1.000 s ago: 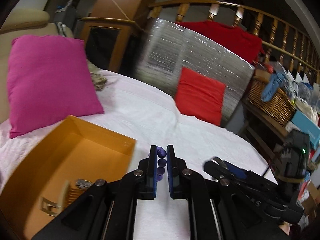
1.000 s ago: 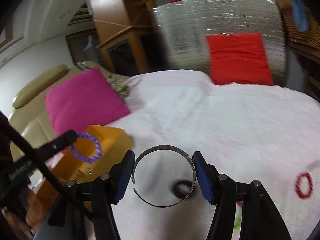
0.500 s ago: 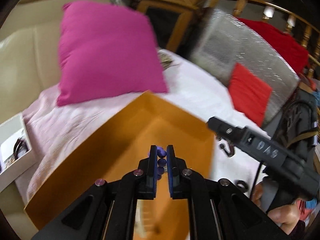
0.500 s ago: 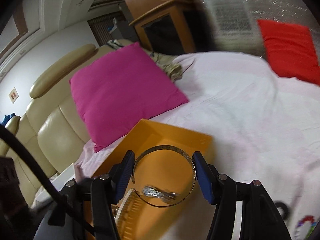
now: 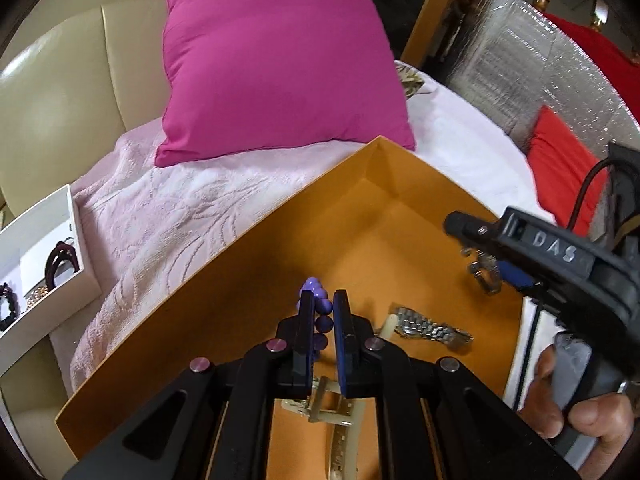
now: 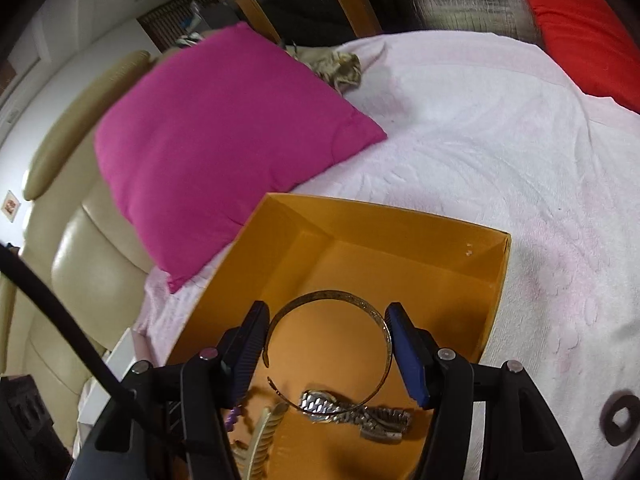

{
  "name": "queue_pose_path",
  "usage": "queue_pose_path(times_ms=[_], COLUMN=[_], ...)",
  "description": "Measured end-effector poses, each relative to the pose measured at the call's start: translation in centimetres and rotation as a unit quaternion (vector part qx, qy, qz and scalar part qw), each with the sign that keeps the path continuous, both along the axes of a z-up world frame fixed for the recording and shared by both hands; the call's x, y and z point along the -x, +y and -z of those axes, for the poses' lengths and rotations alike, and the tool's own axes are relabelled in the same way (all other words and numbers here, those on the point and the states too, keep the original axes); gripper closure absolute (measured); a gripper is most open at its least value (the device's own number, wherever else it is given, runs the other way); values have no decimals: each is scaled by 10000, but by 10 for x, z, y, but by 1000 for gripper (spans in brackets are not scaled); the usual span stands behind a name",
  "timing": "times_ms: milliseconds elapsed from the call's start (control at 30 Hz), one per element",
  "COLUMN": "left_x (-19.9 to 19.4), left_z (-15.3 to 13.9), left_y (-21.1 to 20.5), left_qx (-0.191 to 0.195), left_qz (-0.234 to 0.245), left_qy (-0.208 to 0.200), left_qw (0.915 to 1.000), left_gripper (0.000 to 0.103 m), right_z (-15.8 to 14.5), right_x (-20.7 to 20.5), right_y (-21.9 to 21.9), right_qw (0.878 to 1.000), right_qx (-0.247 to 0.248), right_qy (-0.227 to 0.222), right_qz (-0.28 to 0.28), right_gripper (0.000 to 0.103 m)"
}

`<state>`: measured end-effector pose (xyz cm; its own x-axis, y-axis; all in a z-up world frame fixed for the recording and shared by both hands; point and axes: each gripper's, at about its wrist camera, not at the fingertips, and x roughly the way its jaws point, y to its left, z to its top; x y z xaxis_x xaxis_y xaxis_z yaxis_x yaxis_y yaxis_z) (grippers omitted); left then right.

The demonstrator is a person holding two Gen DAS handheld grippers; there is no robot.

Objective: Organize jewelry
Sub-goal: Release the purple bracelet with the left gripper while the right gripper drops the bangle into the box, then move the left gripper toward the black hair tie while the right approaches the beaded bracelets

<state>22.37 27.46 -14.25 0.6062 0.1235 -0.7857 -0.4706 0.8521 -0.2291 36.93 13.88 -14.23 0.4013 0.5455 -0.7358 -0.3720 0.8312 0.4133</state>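
Over the orange box (image 5: pixel 248 264), the left gripper (image 5: pixel 320 312) pinches a purple bead bracelet (image 5: pixel 318 300); only this view shows the white tray (image 5: pixel 76 240) alongside. The right gripper (image 6: pixel 328 344) clamps a metal bangle (image 6: pixel 352 308) above a watch (image 6: pixel 340 404) in the box, a pink pillow (image 6: pixel 212 140) behind.

Landmark: box (image 6: pixel 420 232), open on the bedspread (image 6: pixel 500 128). Behind the box and to its left, pillow (image 6: pixel 216 136), propped against the sofa back (image 5: pixel 60 92). Left of the box, at the bedspread's edge, tray (image 5: pixel 78 232) with small jewelry inside. In the box, at its near end, watch (image 6: pixel 352 412), with a buckled strap (image 5: pixel 336 416) just beside it. Above the box floor, bangle (image 6: pixel 332 344) and bead bracelet (image 5: pixel 318 308). Right of the box, on the bedspread, ring-shaped piece (image 6: pixel 622 420). Far behind, to the right, cushion (image 6: pixel 580 32).
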Motion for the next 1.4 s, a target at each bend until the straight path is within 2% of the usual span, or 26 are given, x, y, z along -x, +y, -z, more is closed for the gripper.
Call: queue_pose_path(times_ms=[133, 200, 233, 500, 667, 867, 1033, 1233, 1333, 1400], left_x=[-3, -3, -3, -2, -1, -3, -4, -4, -8, -13], left_z=[1, 0, -1, -23, -39, -52, -52, -40, -31, -24], left_y=[-3, -4, -5, -31, -66, -122, -181, -235, -249, -255], left_qx=[-138, -144, -185, -766, -1198, -1500, -1725, -2001, -2040, -1960], left_qz=[-109, -128, -142, -29, 222, 736, 1403, 2086, 2261, 2358], left_qy=[125, 135, 115, -298, -671, -1026, -1191, -1107, -936, -769], left_qw=[9998, 9997, 9997, 9966, 9903, 9806, 9677, 9509, 9479, 9487], left_gripper=[90, 79, 78, 73, 58, 53, 47, 44, 41, 40], right_z=[-1, -2, -3, -21, -38, -43, -39, -14, 3, 3], right_x=[-4, -4, -2, 21, 48, 86, 121, 146, 147, 142], right_y=[-1, -8, -12, -65, -127, -221, -320, -411, -434, -433], right_qw=[10000, 9998, 9997, 9974, 9948, 9922, 9846, 9697, 9604, 9613], right_qx=[29, -120, -195, -600, -611, -352, -165, -447, -617, -582], right_qy=[81, 124, 122, -258, -570, -660, -655, -337, -75, -31], right_qz=[49, 77, 80, 305, 576, 994, 1613, 2379, 2718, 2692], right_gripper=[37, 33, 32, 32, 32, 34, 40, 43, 43, 43])
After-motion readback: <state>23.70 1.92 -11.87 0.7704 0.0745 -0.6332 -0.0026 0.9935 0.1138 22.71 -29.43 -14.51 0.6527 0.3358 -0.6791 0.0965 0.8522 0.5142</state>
